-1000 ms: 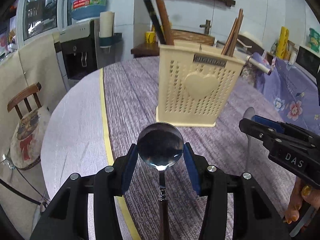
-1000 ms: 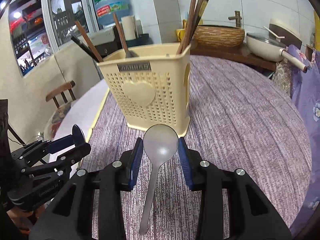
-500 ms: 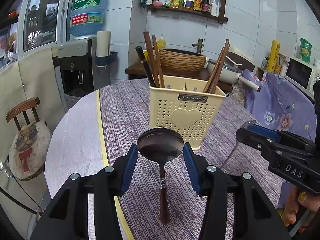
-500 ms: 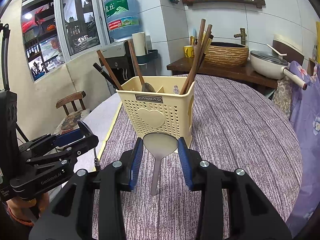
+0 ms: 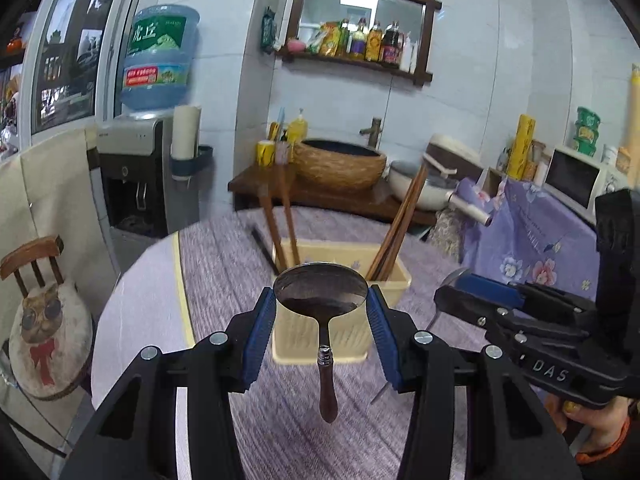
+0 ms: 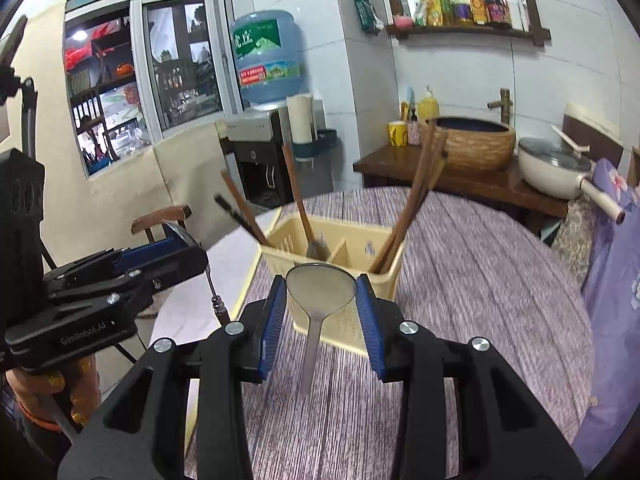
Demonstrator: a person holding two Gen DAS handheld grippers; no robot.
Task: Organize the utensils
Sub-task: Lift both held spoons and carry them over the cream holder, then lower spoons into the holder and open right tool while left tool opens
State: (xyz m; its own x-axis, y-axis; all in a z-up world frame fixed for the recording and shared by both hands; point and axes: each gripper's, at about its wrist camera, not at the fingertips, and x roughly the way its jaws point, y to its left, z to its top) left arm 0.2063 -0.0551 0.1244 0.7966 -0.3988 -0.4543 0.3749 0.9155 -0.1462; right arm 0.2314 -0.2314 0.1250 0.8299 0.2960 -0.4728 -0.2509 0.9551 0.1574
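We hold a dark spoon [image 5: 320, 290] pinched in our left gripper [image 5: 321, 312] and a steel spoon [image 6: 321, 286] in our right gripper [image 6: 321, 312], the yellow caddy [image 6: 344, 246] just ahead below both (chopsticks already stowed); both spoons remain to drop in.

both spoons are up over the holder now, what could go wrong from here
Each spoon is pinched only by its bowl, handle dangling: the wood-handled spoon in the left hand-held gripper and the steel spoon in the right hand-held gripper could swing or slip. Chopsticks already lean across the yellow utensil holder, so a descending handle may snag them.
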